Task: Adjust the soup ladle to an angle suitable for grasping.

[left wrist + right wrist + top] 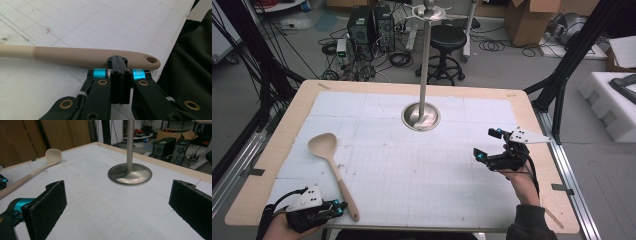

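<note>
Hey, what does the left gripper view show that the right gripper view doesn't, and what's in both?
Left gripper view alone: the left gripper with its jaws together, right at the handle end of the spoon, and the hanging hole in that end, near the table's front edge.

Right gripper view alone: the right gripper with jaws wide apart and nothing between them, the metal stand with its round base and upright pole, and the spoon's bowl farther off.

Both: the beige spoon lying on the white gridded mat.
</note>
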### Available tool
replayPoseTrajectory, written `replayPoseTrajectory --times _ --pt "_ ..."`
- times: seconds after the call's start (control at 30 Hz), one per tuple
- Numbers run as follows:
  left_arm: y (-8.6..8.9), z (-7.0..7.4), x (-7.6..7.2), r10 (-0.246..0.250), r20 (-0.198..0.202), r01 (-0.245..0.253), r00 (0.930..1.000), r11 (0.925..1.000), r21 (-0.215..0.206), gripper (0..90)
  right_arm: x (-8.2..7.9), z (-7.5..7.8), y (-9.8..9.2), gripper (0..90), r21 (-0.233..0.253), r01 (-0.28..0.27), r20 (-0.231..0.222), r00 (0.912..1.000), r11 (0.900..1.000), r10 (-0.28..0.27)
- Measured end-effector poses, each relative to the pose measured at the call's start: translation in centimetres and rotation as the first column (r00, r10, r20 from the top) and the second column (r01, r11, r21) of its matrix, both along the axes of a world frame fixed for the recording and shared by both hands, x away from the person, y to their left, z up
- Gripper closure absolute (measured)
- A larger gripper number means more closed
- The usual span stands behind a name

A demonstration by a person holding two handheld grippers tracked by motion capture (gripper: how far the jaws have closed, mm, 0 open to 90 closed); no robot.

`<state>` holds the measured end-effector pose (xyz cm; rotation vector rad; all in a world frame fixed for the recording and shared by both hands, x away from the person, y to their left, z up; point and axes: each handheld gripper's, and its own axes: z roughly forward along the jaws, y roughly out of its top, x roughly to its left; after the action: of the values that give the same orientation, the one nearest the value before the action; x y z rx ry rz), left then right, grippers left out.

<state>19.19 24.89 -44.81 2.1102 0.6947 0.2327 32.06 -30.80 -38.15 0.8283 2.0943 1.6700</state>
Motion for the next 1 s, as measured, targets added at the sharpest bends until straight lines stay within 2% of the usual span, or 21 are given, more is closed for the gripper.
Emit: replayPoseTrajectory --times 0.63,0.8,1.0 --pt "-1.6 0.2 1.6 -0.03 -0.006 0.03 0.9995 0.9995 -0.007 89.9 0.1 -0.1 0.0 0.4 -0.002 -0.001 -0.001 1.0 1.0 0.001" --pt "-2.2 0.3 2.1 -0.033 -0.006 0.033 0.9994 0.9992 -0.021 89.8 0.1 0.0 0.0 0.3 -0.001 0.0 -0.002 1.0 1.0 0.0" --pt "-2.3 0.3 2.3 -0.039 -0.01 0.039 0.9992 0.9992 -0.012 89.8 0.1 0.0 -0.1 0.4 0.001 0.001 0.003 1.0 1.0 -0.001"
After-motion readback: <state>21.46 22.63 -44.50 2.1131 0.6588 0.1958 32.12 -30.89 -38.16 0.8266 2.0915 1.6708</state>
